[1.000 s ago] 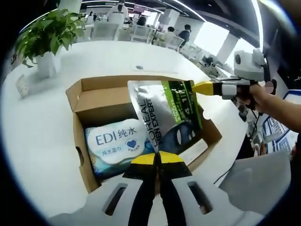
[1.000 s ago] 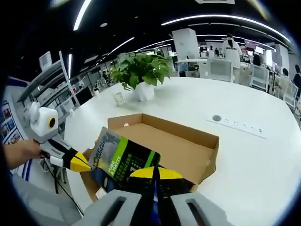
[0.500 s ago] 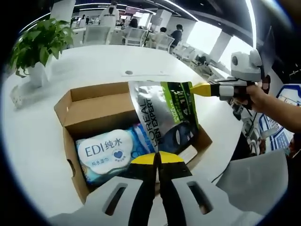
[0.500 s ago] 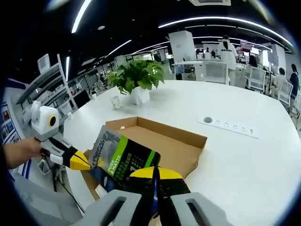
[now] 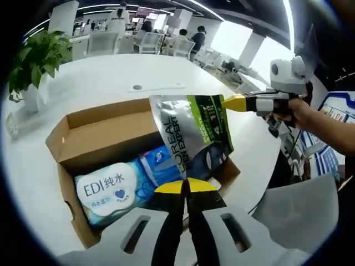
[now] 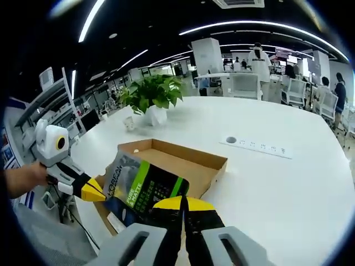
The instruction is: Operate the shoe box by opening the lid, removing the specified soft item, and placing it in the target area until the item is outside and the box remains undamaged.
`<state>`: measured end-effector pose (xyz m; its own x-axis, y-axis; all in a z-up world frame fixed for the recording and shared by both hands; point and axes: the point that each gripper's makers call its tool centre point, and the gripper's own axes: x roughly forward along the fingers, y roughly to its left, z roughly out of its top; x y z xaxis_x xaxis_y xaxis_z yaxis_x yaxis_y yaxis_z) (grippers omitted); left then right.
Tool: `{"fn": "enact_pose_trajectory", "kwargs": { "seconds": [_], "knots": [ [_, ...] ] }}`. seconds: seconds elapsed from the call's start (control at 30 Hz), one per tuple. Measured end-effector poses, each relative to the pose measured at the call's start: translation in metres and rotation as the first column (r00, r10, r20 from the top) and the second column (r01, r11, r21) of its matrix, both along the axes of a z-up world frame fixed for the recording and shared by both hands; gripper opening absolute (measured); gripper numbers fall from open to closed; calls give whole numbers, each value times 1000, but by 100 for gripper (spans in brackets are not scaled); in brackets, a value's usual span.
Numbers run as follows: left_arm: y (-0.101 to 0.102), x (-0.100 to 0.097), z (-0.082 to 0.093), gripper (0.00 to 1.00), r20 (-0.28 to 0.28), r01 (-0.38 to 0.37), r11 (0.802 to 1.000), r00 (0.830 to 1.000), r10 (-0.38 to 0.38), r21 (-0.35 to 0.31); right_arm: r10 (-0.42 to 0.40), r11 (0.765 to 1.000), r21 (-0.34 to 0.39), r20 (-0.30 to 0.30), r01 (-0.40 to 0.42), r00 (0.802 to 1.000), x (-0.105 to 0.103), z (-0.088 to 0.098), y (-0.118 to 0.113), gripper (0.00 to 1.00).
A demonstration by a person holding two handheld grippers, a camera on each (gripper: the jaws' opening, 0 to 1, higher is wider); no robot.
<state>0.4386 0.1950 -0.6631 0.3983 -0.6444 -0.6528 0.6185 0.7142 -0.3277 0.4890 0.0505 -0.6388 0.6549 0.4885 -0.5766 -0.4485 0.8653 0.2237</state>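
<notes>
An open-plan office lies under a dark ceiling with long light strips [image 6: 266, 25], where a broad white table [image 6: 288, 183] bears a potted plant [image 6: 151, 97] and an inset socket strip [image 6: 256, 148], with white chairs [image 6: 244, 83] and people beyond.

Left gripper view: above and close to the open shoe box [image 5: 100, 138], looking down into it. Right gripper view: opposite side, facing across the white table [image 6: 288, 183] (office behind). Shared: box, held pouch [image 5: 194, 138], each other's gripper
</notes>
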Motion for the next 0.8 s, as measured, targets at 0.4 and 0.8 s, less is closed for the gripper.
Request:
{"fn": "enact_pose_trajectory", "kwargs": {
  "seconds": [0.4,0.8],
  "knots": [
    [-29,-4,-4,0,-10,40,999,999,-40,5,-48,999,2,-9,48,999,-5,-5,-29,0],
    [-59,-7,-7,0,-27,64,998,998,-64,3,-83,997,-12,-16,83,996,-8,-8,-58,0]
  ]
}}
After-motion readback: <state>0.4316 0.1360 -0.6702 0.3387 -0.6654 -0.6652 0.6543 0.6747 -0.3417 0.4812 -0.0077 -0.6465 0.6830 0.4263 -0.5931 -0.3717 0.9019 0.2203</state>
